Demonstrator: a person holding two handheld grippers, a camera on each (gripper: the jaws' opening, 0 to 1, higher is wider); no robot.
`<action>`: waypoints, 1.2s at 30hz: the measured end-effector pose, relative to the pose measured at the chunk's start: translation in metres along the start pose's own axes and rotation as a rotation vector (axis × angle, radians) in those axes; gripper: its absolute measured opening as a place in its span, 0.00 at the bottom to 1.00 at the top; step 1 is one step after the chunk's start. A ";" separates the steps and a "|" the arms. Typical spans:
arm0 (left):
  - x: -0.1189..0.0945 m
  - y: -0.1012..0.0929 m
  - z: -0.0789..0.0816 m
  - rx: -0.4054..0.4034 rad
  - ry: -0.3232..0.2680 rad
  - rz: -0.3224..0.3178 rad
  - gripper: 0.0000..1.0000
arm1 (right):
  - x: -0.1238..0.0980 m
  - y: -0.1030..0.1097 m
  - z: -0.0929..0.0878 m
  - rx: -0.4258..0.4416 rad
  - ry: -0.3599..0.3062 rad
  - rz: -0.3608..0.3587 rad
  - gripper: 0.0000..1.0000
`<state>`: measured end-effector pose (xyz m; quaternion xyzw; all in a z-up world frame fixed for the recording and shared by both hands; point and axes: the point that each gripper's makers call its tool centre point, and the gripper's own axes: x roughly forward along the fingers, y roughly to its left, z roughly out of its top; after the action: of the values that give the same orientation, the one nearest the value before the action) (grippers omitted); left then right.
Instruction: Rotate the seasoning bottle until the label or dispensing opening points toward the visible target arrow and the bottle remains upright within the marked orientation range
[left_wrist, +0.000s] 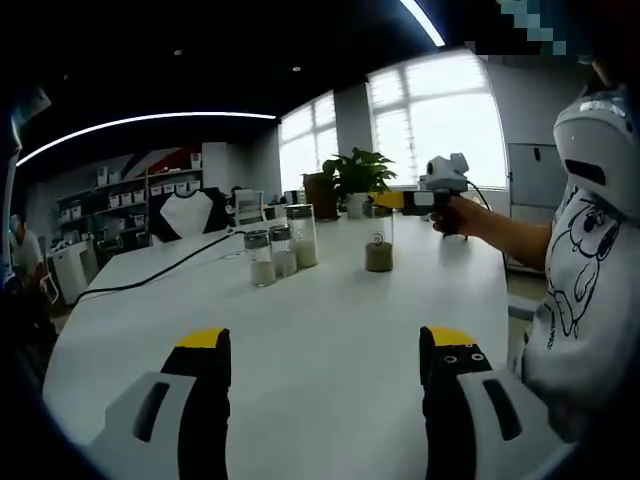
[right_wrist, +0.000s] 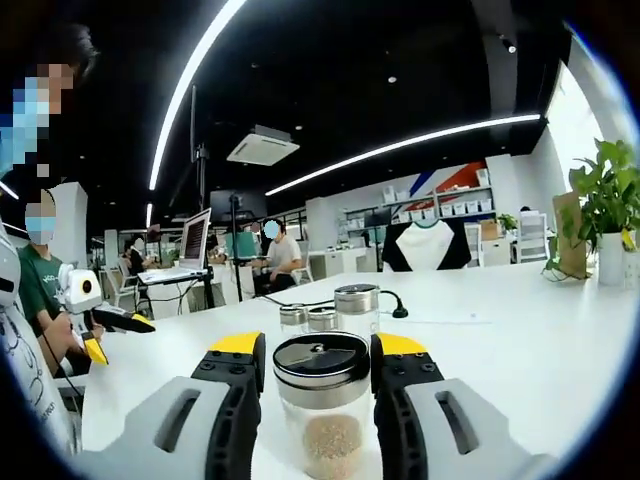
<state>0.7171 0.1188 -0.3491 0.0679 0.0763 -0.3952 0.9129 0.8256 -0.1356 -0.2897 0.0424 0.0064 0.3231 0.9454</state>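
Observation:
The seasoning bottle (right_wrist: 322, 405) is a clear glass jar with a metal lid and pale granules at its bottom. It stands upright on the white table (right_wrist: 520, 330). My right gripper (right_wrist: 320, 352) is shut on it, one yellow-tipped jaw against each side just below the lid. In the left gripper view the same bottle (left_wrist: 379, 245) stands mid-table, with the right gripper (left_wrist: 388, 202) reaching it from the right in a person's hand. My left gripper (left_wrist: 325, 342) hovers low over the near table, open, with nothing between its jaws. It also appears at the left as the left gripper (right_wrist: 110, 328).
Three more lidded jars (left_wrist: 283, 248) stand in a row left of the bottle and behind it as jars (right_wrist: 340, 308). A black cable (left_wrist: 170, 268) crosses the table (left_wrist: 320, 300). A potted plant (left_wrist: 357, 180) sits at the far edge. People sit at desks beyond.

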 end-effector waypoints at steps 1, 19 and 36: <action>0.000 0.000 0.000 0.000 0.000 0.002 0.81 | 0.001 -0.001 0.000 -0.006 0.005 -0.007 0.40; 0.000 0.000 -0.002 0.002 0.013 -0.007 0.81 | 0.004 0.003 -0.004 -0.089 0.070 0.143 0.37; -0.002 0.001 0.002 -0.013 -0.010 -0.011 0.80 | 0.000 0.010 -0.009 -0.047 0.062 0.360 0.37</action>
<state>0.7172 0.1204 -0.3465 0.0595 0.0744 -0.4001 0.9115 0.8193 -0.1271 -0.2982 0.0106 0.0204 0.4885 0.8723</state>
